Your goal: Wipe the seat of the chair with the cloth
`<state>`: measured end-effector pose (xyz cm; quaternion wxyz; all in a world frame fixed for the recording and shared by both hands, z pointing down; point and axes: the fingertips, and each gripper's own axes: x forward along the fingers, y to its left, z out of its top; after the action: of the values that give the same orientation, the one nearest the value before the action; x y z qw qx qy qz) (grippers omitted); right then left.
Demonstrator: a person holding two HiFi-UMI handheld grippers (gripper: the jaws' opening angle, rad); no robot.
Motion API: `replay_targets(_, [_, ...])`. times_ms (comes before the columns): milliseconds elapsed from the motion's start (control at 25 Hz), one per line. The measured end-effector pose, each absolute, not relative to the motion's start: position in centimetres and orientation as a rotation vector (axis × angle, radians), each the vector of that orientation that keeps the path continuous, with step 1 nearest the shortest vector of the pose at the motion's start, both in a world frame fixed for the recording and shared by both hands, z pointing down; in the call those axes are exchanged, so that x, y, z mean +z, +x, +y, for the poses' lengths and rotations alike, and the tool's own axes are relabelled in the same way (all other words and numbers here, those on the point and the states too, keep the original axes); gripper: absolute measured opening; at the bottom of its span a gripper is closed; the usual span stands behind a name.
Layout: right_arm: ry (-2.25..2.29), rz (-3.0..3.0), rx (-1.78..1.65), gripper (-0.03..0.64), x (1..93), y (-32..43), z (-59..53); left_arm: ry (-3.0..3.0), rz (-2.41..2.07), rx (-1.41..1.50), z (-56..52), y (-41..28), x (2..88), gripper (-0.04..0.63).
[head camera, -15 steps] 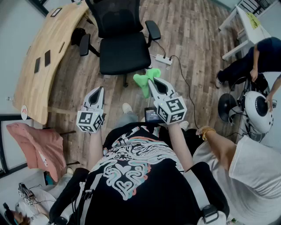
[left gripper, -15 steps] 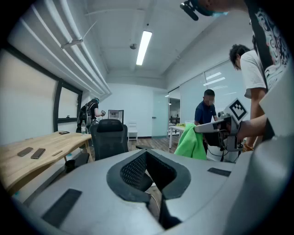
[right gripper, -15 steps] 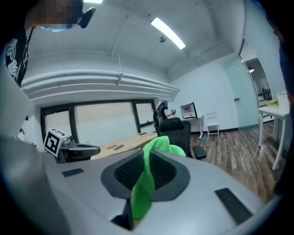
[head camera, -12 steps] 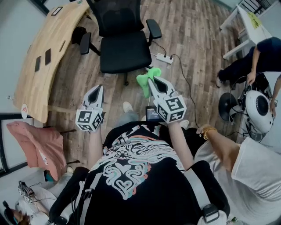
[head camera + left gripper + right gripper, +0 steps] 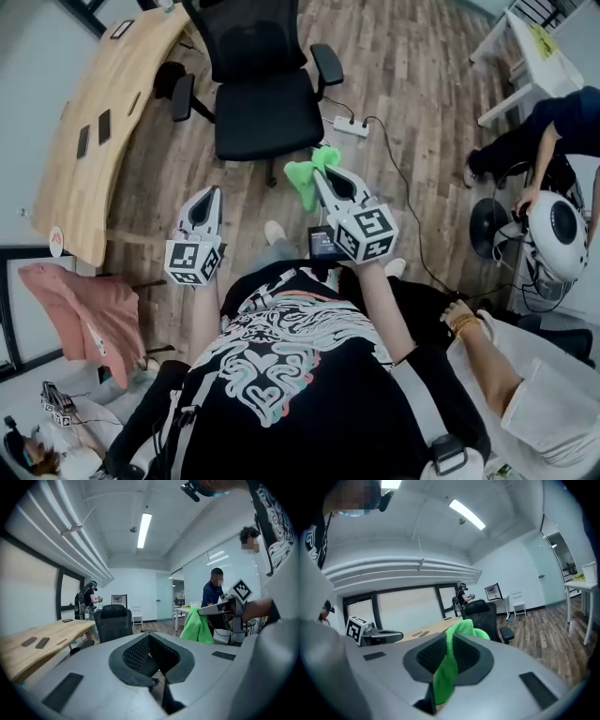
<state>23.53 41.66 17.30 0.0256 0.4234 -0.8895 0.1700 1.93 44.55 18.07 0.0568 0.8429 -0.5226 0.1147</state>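
cloth (image 5: pixel 302 178) half behind right gripper (image 5: pixel 321 173)

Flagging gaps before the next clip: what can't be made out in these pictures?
- Chair legs: head view, mostly hidden beneath it.
- Cloth size: head view, the right gripper covers part; right gripper view, the gripper's body hides its lower end.
- Dark items on the desk: too small in every view.

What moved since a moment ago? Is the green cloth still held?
The bystander's hand at the right drew back toward the lower right corner. Nothing was grabbed or let go. The right hand-held gripper still pinches the green cloth; the left hand-held gripper and the chair stayed put.
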Motion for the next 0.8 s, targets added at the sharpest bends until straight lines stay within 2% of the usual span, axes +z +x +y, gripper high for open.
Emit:
replay_targets(280, [1.351, -2.73, 0.512, 0.04, 17.4, 24.3, 40.6, 2.585, -1.649, 0.339, 44.3, 2.5, 16.8, 0.002])
replay_targets(800, [1.401, -2.643, 0.447, 0.04, 18.9, 24.2, 34.8, 2.467, -1.758, 0.311, 37.9, -1.4, 18.5, 0.002])
